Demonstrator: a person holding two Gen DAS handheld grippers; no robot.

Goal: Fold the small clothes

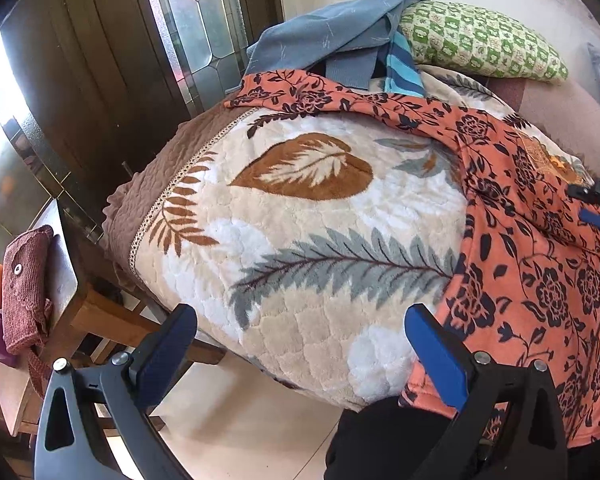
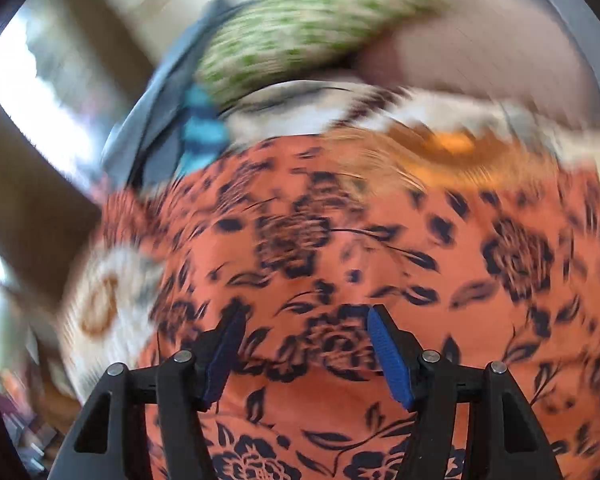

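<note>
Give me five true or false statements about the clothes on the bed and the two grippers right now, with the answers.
1. The orange floral garment lies spread on the leaf-print blanket. True.
2. The left gripper is clamped on the orange garment. False: its jaws stand open with nothing between them.
3. A green checked pillow lies at the far end of the bed. True.
4. The blue-grey garment is neatly folded. False: it lies crumpled in a heap beside the pillow.
5. The right gripper holds a striped cloth. False: its jaws are apart above the orange garment, gripping nothing.
</note>
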